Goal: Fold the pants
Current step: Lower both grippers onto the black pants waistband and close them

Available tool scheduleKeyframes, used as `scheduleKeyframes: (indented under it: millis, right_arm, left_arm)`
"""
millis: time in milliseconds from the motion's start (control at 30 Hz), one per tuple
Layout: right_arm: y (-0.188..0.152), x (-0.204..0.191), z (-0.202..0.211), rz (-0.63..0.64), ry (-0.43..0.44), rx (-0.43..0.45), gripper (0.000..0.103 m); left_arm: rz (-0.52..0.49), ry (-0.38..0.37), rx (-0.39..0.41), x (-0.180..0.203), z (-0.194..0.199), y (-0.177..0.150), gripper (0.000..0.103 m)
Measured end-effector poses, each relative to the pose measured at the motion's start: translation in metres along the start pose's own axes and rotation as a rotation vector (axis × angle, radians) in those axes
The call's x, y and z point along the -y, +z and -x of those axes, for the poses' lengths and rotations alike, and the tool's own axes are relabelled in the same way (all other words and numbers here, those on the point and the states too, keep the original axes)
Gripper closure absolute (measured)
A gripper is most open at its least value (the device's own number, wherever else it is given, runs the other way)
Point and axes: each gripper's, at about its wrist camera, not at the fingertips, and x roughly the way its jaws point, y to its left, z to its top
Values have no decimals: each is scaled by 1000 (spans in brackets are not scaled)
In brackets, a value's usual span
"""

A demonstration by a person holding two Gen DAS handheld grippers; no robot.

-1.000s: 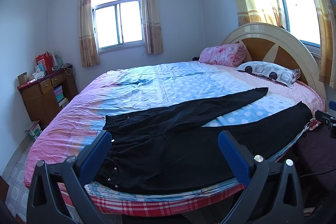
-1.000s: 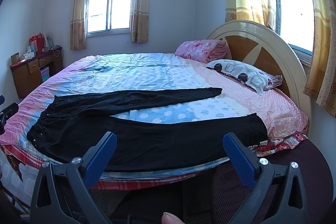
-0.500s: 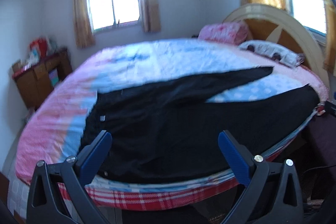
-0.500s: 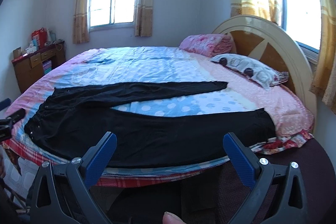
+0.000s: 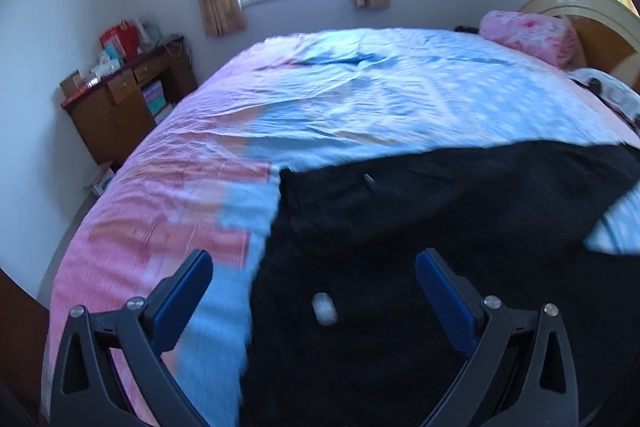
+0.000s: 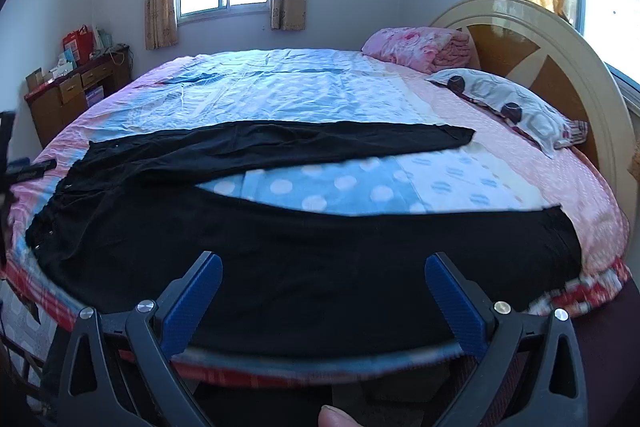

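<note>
Black pants lie flat on the round bed, waist at the left, the two legs spread apart toward the right. In the left wrist view the waist of the pants fills the lower right, with a pale button near its edge. My left gripper hovers open just above the waist edge, holding nothing. My right gripper stands open over the near leg at the bed's front edge, also empty. The tip of the left gripper shows at the far left of the right wrist view.
A pink folded quilt and a patterned pillow lie by the curved headboard. A wooden desk with clutter stands against the left wall. A fingertip shows at the bottom edge.
The left gripper has moved forward and down over the waist of the pants, which now looms large. The right gripper has edged closer to the near leg. Both stayed open.
</note>
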Motion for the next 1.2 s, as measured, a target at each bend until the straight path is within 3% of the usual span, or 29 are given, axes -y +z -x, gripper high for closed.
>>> scheduleKeyframes:
  millis: [167,233,367,500,567,633,767,867,967,1200]
  right_arm:
    - [17,4,-41,3,-21,-57,1]
    - [22,8,-56,-4,-25,-81,1]
    - [34,22,-80,-11,-37,-111,1]
    - [62,59,-103,-61,-54,-122,1]
    - [80,85,-115,-106,-62,-115,1]
    - [95,111,-131,-143,-81,-114,3]
    - [130,168,-186,-215,-106,-193,33]
    - [153,203,-229,-259,-118,-231,34]
    - [181,236,-272,-249,-195,-234,34]
    - [213,278,-361,-257,-191,-325,34]
  left_arm:
    - [0,8,-106,-13,-90,49,1]
    - [12,-22,-160,-14,-123,60,2]
    - [10,-76,-269,-12,-167,63,22]
    - [54,-187,-301,-14,-179,56,39]
    - [36,-219,-299,-13,-178,58,55]
    - [36,-247,-306,-13,-178,59,60]
    - [-5,-226,-303,-5,-182,61,62]
    - [-1,-219,-293,-6,-183,60,62]
    - [-11,-214,-281,-3,-185,61,62]
    - [-24,-216,-282,-1,-190,64,62]
